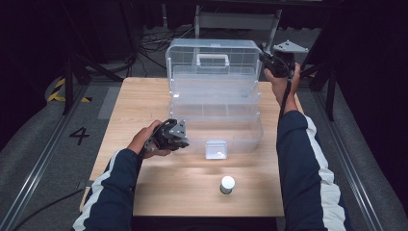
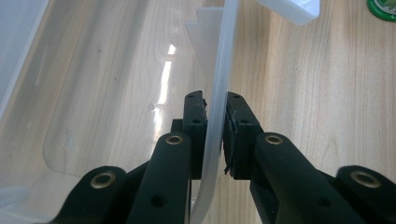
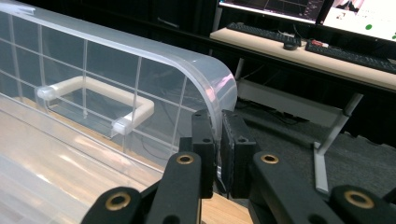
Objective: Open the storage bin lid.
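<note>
Clear plastic box (image 1: 214, 103) stands open in the middle of the wooden table (image 1: 144, 101), its lid (image 1: 211, 57) raised upright. Left gripper (image 2: 214, 133) is closed on the box's front wall; right gripper (image 3: 217, 144) pinches the lid's rounded corner. A small bottle (image 1: 227, 185) stands near the front edge.

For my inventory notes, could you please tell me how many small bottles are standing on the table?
1. A single small bottle with a white cap stands on the table, near its front edge, in front of the clear box. Others could be hidden behind the box.
</note>
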The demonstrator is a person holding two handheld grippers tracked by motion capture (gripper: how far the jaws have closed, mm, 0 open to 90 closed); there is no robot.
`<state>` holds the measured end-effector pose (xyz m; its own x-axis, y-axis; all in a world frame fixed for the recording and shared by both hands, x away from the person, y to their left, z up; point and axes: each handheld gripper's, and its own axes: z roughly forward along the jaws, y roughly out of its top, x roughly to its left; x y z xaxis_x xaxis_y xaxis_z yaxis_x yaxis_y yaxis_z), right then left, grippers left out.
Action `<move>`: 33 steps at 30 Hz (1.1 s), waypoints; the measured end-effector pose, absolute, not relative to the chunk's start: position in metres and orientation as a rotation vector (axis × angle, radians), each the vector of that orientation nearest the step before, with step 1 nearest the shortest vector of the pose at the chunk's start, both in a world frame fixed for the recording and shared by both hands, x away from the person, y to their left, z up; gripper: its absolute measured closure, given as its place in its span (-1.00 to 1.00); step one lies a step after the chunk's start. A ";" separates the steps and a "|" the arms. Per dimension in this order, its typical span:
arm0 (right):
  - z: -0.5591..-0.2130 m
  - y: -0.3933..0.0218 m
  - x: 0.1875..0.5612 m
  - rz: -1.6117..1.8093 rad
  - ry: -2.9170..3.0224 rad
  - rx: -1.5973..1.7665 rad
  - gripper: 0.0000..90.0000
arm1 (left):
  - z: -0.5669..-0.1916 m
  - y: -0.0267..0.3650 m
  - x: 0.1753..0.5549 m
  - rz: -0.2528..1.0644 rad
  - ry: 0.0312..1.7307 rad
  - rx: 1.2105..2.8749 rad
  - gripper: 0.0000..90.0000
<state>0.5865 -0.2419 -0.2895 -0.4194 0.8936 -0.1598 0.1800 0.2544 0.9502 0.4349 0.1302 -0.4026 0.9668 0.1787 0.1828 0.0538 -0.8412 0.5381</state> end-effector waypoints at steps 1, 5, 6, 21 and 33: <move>-0.290 -0.241 0.588 1.209 1.785 0.984 0.89 | -0.403 0.130 0.435 0.304 0.167 2.560 0.80; -0.292 -0.241 0.594 1.216 1.778 0.998 0.90 | -0.403 0.131 0.435 0.298 0.164 2.558 0.80; -0.292 -0.241 0.595 1.214 1.778 1.003 0.90 | -0.403 0.131 0.435 0.298 0.165 2.558 0.80; -0.296 -0.238 0.607 1.195 1.768 1.012 0.90 | -0.404 0.131 0.436 0.287 0.179 2.543 0.80; -0.297 -0.236 0.617 1.167 1.784 1.025 0.89 | -0.404 0.131 0.437 0.280 0.180 2.552 0.80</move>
